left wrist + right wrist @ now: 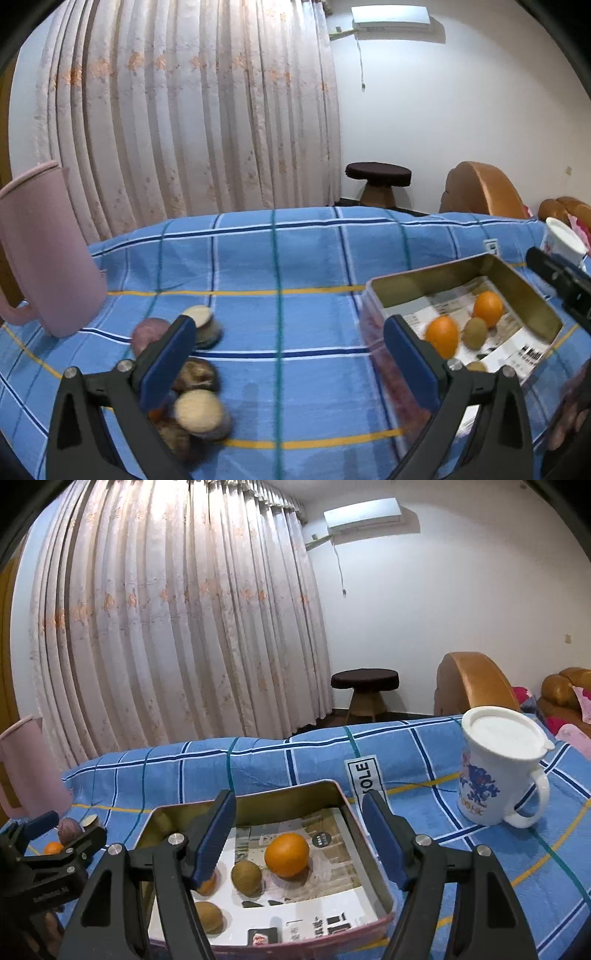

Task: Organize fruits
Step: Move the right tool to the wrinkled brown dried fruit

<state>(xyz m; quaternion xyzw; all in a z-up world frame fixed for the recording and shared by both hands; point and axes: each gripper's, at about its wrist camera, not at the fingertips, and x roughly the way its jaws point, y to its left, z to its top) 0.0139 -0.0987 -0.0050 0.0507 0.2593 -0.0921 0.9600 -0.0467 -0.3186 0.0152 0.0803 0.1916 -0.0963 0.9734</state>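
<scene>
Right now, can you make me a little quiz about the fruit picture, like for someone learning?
1. True or false: the metal tin holds oranges and kiwis.
2. How many oranges show inside the tin in the left wrist view? A) none B) two C) five
3. Fill in: the white mug stands to the ____ of the tin in the right wrist view.

Key
1. True: one orange and a kiwi lie on the paper lining.
2. B: this orange and this one.
3. Right. Both the left tool and right tool are open and hold nothing.
</scene>
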